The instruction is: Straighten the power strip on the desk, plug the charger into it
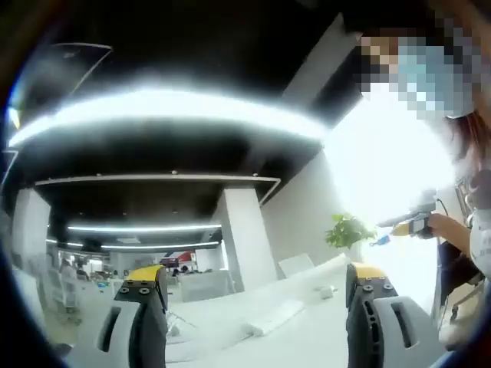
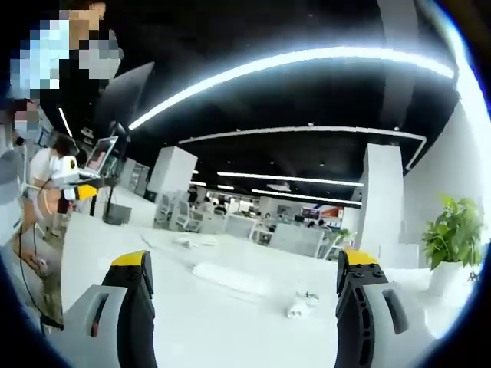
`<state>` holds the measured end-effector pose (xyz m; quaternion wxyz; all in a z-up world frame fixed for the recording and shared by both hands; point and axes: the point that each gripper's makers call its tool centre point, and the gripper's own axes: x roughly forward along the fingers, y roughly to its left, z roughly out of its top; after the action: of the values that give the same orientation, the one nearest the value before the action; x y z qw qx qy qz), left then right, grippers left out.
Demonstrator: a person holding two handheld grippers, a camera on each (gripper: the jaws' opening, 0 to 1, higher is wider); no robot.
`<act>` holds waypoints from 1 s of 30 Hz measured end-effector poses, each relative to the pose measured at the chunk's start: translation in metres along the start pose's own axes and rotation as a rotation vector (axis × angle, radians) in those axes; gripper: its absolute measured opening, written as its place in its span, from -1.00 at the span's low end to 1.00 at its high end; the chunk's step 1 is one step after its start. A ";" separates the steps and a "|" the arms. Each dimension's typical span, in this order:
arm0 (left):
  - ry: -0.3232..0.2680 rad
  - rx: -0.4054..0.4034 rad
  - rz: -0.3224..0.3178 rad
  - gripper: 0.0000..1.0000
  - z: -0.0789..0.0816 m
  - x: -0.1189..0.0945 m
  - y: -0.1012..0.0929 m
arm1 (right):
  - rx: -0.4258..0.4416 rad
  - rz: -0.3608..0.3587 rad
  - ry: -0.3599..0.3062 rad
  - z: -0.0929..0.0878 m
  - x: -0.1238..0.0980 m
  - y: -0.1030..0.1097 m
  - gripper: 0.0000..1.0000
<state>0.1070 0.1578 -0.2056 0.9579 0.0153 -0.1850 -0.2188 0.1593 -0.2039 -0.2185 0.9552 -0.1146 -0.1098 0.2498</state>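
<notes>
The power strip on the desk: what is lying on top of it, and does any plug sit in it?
Nothing lies on the power strip; it rests bare on the white desk. The charger lies apart, beside it. The sockets are too washed out to see, so a plug cannot be confirmed.

Left gripper held above a white table, jaws wide apart.
Between the jaws lies the power strip; the small white charger sits just beyond it. A potted plant stands farther off.

no readable text, labels, brands, numbers or signs anywhere
</notes>
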 end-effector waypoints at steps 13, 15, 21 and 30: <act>0.281 -0.125 0.069 0.99 -0.092 0.016 0.015 | 0.114 -0.014 0.140 -0.063 0.025 0.016 1.00; 0.300 -0.136 0.064 0.99 -0.099 0.017 0.008 | 0.129 -0.011 0.151 -0.070 0.028 0.022 1.00; 0.320 -0.137 0.077 0.99 -0.108 0.016 -0.002 | 0.135 -0.027 0.176 -0.080 0.023 0.024 1.00; 0.354 -0.136 0.067 0.99 -0.117 0.015 -0.012 | 0.151 -0.071 0.196 -0.087 0.008 0.016 1.00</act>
<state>0.1570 0.1348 -0.3110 0.9811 -0.0173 0.0013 -0.1928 0.1822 -0.2003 -0.3047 0.9755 -0.0625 -0.0008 0.2111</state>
